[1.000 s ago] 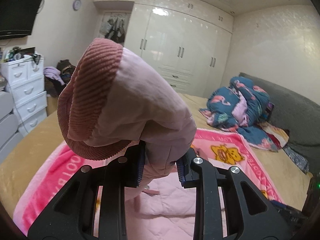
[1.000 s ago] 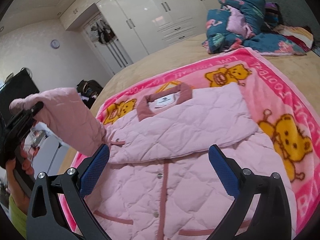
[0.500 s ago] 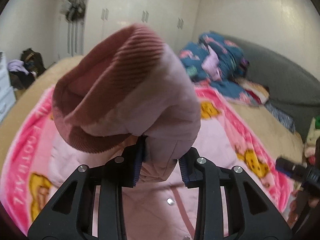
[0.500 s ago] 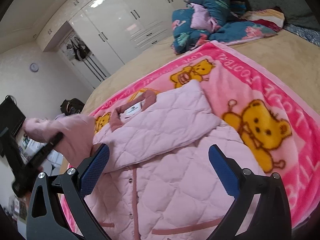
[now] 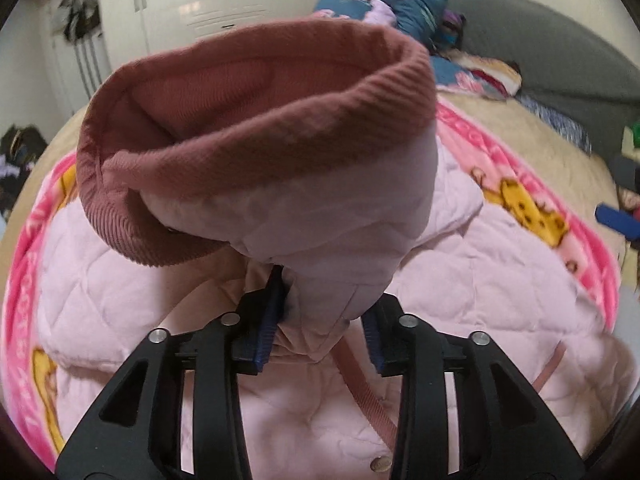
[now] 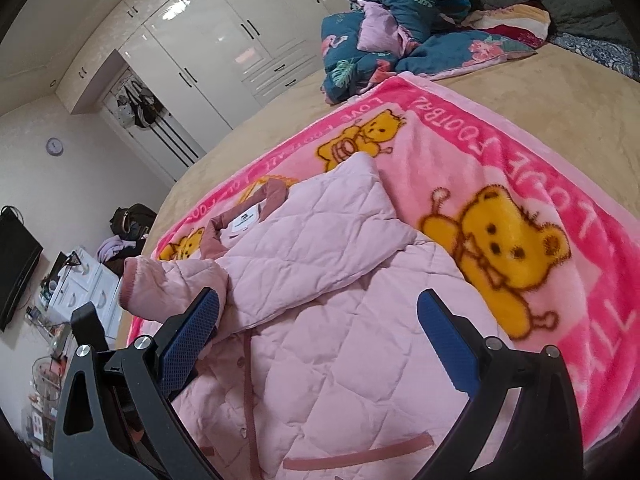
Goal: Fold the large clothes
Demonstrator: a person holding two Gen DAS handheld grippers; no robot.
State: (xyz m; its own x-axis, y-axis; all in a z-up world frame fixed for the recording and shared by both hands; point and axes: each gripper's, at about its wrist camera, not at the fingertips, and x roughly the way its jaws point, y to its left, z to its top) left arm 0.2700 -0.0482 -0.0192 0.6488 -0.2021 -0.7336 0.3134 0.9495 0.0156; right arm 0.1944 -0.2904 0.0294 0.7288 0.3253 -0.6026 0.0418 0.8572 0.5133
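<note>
A pink quilted jacket point(image 6: 340, 340) lies front up on a pink bear blanket point(image 6: 500, 168), with one sleeve folded across its chest. My left gripper point(image 5: 324, 304) holds the other sleeve point(image 5: 320, 208) low over the jacket's middle. Its dark pink ribbed cuff point(image 5: 260, 132) stands up above the pads. The jaws are opening, and the puffy sleeve still fills the gap between them. From the right wrist view that sleeve point(image 6: 168, 288) hangs at the jacket's left side. My right gripper point(image 6: 318, 300) hovers open above the jacket body, gripping nothing.
The blanket lies on a beige bed point(image 6: 560, 92). A heap of blue flowered bedding point(image 6: 384, 24) sits near the grey headboard point(image 5: 540, 40). White wardrobes point(image 6: 224, 40) line the far wall. White drawers point(image 6: 80, 284) and a wall television point(image 6: 16, 264) stand off the bed's left side.
My left gripper has come down and across over the jacket's front with the sleeve, rolling as it went, and its jaws have widened. The right gripper has shifted slightly, still open.
</note>
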